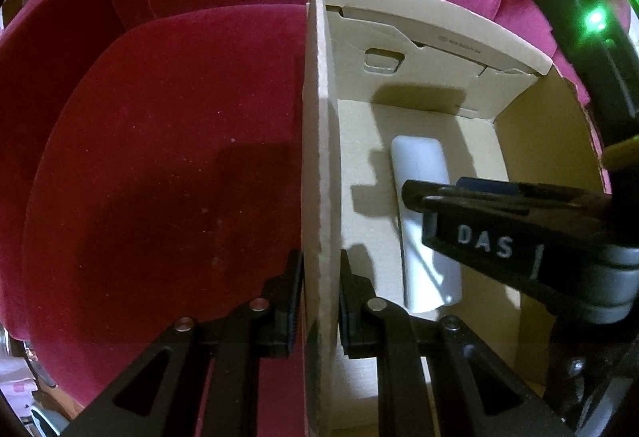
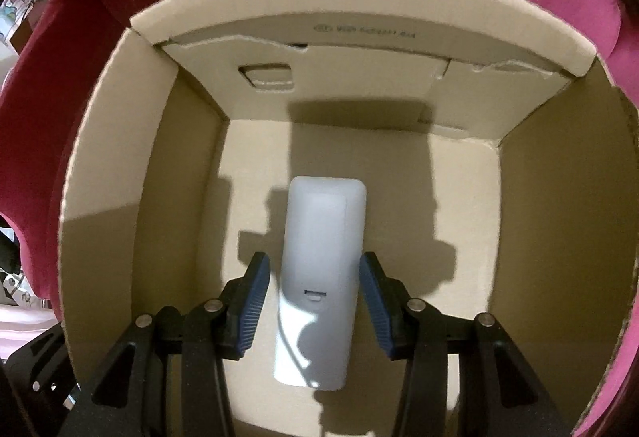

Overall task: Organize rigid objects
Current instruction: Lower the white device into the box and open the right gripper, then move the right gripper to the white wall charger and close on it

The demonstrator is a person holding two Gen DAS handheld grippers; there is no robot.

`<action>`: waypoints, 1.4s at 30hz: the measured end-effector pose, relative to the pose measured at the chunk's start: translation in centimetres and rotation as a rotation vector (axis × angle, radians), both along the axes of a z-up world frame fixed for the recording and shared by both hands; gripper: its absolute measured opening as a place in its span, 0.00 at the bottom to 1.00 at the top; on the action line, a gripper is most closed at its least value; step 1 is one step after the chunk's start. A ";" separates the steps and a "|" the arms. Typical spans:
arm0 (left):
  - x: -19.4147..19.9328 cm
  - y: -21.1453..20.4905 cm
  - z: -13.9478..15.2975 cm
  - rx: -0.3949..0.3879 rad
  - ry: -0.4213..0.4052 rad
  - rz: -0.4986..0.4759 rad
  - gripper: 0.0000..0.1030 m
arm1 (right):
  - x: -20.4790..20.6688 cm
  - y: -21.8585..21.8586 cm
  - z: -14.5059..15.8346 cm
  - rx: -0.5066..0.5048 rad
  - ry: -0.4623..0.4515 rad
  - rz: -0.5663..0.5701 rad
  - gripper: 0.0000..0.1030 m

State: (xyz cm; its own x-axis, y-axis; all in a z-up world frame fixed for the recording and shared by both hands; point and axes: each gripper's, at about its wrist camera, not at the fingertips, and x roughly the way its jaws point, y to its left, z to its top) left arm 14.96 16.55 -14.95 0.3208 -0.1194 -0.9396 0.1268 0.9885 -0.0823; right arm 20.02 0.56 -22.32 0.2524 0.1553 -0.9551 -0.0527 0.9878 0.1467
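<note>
Red velvet sofa [image 1: 159,157] under the box [image 1: 315,157]; left gripper [image 1: 317,301] clamps its wall, right gripper [image 2: 315,301] half-open, straddling the white remote [image 2: 323,237] without touching.

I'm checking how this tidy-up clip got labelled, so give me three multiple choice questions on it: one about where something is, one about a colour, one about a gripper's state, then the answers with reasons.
1. Where does the white remote control lie?
A. On the floor of the cardboard box
B. On the armchair seat beside the box
C. On top of the box's rim

2. What colour is the armchair under the box?
A. Grey
B. Crimson
C. Green

3. What is the left gripper doing?
A. Hanging open above the seat
B. Shut on the remote control
C. Shut on the box's side wall

Answers:
1 A: the right wrist view shows it flat on the box floor, between the right gripper's parted blue pads, which stand clear of it.
2 B: crimson velvet surrounds the box.
3 C: its fingers clamp the wall from both sides.
</note>
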 end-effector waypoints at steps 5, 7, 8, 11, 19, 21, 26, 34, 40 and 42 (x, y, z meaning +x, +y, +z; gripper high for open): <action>0.0 0.1 0.1 0.001 0.001 0.003 0.16 | -1.2 0.4 1.2 -0.002 -0.033 0.005 0.49; 0.0 0.1 0.1 0.003 0.001 0.002 0.16 | -1.6 0.2 1.8 -0.001 -0.046 0.010 0.49; 0.0 0.2 0.1 0.002 0.001 0.003 0.16 | -1.9 0.2 2.0 0.000 -0.049 0.011 0.49; 0.0 0.0 0.1 0.003 0.002 0.007 0.16 | -2.6 0.2 2.7 -0.001 -0.065 0.016 0.49; 0.0 -0.4 0.0 0.011 0.000 0.005 0.16 | -5.0 -0.1 5.9 -0.049 -0.137 0.031 0.56; 0.0 -0.4 0.0 0.013 0.000 0.004 0.16 | -5.6 -0.5 7.0 -0.059 -0.157 0.024 0.59; 0.0 -0.5 -0.1 0.014 0.000 0.003 0.16 | -5.3 -1.7 9.7 -0.095 -0.194 0.006 0.77; 0.0 -0.5 -0.1 0.015 -0.001 0.003 0.16 | -5.7 -5.8 12.0 -0.105 -0.242 -0.037 0.92; -0.1 -0.6 -0.1 0.013 -0.001 0.003 0.16 | -5.5 -8.8 12.3 -0.129 -0.249 -0.068 1.00; -0.1 -0.6 -0.1 0.015 -0.001 0.002 0.16 | -5.4 -9.9 12.3 -0.152 -0.246 -0.079 1.00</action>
State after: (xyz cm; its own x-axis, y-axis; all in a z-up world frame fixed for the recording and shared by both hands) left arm 14.86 15.99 -15.07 0.3219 -0.1045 -0.9410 0.1246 0.9899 -0.0673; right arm 14.62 -9.39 -10.01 0.4845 -0.0147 -0.8747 0.0098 0.9999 -0.0114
